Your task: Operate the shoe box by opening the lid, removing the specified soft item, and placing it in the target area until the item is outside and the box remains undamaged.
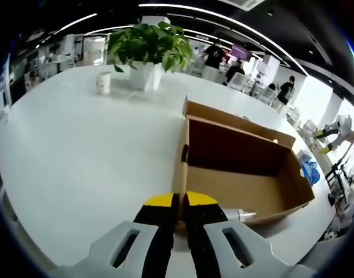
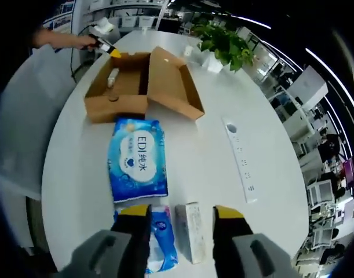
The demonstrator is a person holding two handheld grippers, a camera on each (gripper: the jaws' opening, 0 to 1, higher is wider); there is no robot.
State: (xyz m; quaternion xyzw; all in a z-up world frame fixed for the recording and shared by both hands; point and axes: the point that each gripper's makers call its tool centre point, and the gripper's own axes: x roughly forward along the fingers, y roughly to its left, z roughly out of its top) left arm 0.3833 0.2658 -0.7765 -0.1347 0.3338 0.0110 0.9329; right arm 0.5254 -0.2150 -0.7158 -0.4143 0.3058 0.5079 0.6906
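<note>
The brown cardboard shoe box (image 1: 240, 191) lies open on the white table, its lid (image 1: 234, 145) folded back. My left gripper (image 1: 178, 204) is shut on the box's near wall, the cardboard edge between its yellow tips. A white tube (image 1: 241, 215) lies inside. In the right gripper view the box (image 2: 116, 104) is far off, with the left gripper (image 2: 110, 51) at its far edge. A blue soft wipes pack (image 2: 137, 159) lies on the table outside the box. My right gripper (image 2: 181, 213) stands open above a small white carton (image 2: 192, 229).
A second blue pack (image 2: 164, 240) lies beside the carton. A white power strip (image 2: 240, 159) runs along the right. A potted plant (image 1: 150, 46) and a paper cup (image 1: 103, 82) stand at the table's far side. People sit at desks beyond.
</note>
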